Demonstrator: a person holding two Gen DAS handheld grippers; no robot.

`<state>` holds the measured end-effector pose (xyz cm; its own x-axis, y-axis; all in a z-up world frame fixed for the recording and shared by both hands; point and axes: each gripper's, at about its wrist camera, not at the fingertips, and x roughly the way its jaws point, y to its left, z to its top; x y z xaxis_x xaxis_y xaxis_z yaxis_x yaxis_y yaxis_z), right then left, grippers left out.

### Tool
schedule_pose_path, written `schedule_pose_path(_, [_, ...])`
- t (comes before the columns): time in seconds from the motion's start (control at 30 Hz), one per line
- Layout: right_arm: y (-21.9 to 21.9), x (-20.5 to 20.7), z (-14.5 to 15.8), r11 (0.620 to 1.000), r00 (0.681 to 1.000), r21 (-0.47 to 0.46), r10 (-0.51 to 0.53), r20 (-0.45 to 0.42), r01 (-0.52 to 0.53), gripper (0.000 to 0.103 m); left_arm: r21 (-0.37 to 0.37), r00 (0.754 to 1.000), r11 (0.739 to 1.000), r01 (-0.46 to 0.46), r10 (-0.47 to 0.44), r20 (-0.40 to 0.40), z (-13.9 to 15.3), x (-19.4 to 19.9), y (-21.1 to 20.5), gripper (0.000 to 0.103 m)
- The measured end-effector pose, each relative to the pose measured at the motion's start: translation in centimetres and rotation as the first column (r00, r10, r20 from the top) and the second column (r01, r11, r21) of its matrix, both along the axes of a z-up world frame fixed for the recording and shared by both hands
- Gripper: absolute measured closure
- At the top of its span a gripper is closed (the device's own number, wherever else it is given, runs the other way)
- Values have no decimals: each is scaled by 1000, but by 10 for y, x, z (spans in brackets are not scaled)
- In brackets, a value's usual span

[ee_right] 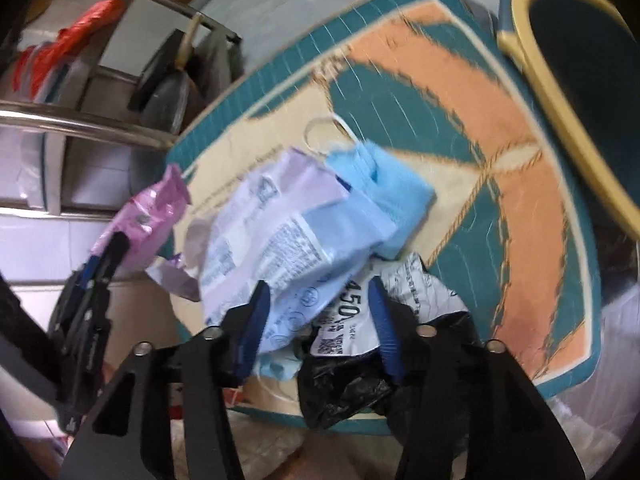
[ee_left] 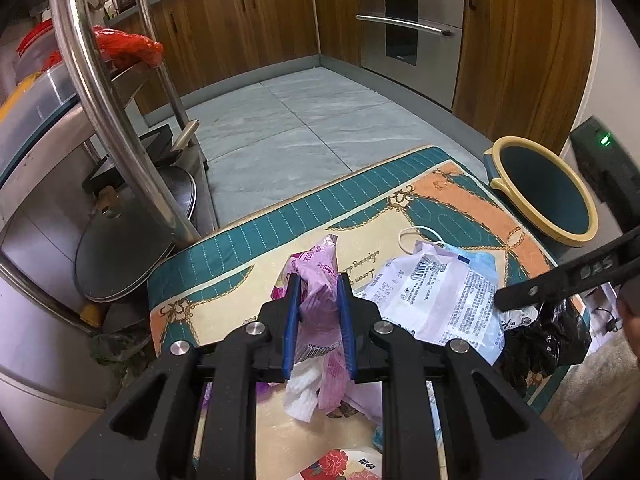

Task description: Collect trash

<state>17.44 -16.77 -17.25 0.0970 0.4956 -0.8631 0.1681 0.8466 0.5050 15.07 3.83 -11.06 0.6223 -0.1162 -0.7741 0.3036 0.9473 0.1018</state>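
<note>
A kitchen-floor cleanup at the gathering stage: the left gripper is clamped nearly closed on a crinkled pink plastic wrapper, lifted over a quilted teal-and-orange mat. The right gripper stands about half open and holds nothing, its blue pads straddling a printed white pouch atop a crumpled black plastic bag. A glossy white packet and a soft blue face mask lie just beyond. The round, yellow-rimmed teal bin waits at two o'clock off the mat's corner. Likely next: closing on the black bag, then carrying both loads to the bin.
</note>
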Motion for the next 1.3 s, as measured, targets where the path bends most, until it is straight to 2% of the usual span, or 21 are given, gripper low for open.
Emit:
schedule_pose_path(0.07, [1,2,-12,1000,999,18,-21,-31,22,43,11,1000,1000,8,-8,1,-1,0,-2,85])
schedule_pose_path(0.2, [4,9,-23,993,998,103,-53,-43,57,43,12,1000,1000,7,-7,-4,-2,1,-1,85])
schedule_pose_path(0.27, [4,11,-23,993,998,104,-59,-34,62,49,15,1000,1000,9,-9,-1,-2,1,-1,85])
schedule_pose_path(0.3, [4,12,-22,993,998,101,-57,-25,60,57,15,1000,1000,9,-9,-1,-2,1,-2,85])
schedule_pose_path(0.43, [1,13,-13,993,998,101,-59,20,57,75,13,1000,1000,7,-7,-2,-2,2,-2,85])
schedule_pose_path(0.5, [2,14,-3,994,996,104,-49,70,42,80,15,1000,1000,7,-7,5,0,1,-3,85])
schedule_pose_path(0.53, [3,14,4,993,995,114,-45,91,34,87,19,1000,1000,6,-6,10,1,1,-4,85])
schedule_pose_path(0.63, [4,13,25,992,987,128,-33,159,13,88,6,1000,1000,-8,7,31,9,1,-2,85])
schedule_pose_path(0.8, [8,14,67,994,955,100,17,297,-49,89,-34,993,999,-30,34,110,36,-1,-1,85])
schedule_pose_path(0.97, [-4,10,105,997,907,40,37,420,-59,89,-54,979,998,-15,26,201,66,-4,-14,85])
schedule_pose_path(1.07, [-18,6,125,999,870,-17,47,491,-45,89,-63,970,998,-6,21,243,78,-2,-26,85])
schedule_pose_path(1.23, [-52,-4,146,999,842,-38,21,539,-1,89,-71,961,997,6,13,275,90,7,-42,85])
schedule_pose_path(1.3, [-69,-9,157,998,820,-63,14,572,27,89,-65,959,998,15,4,283,92,13,-52,85])
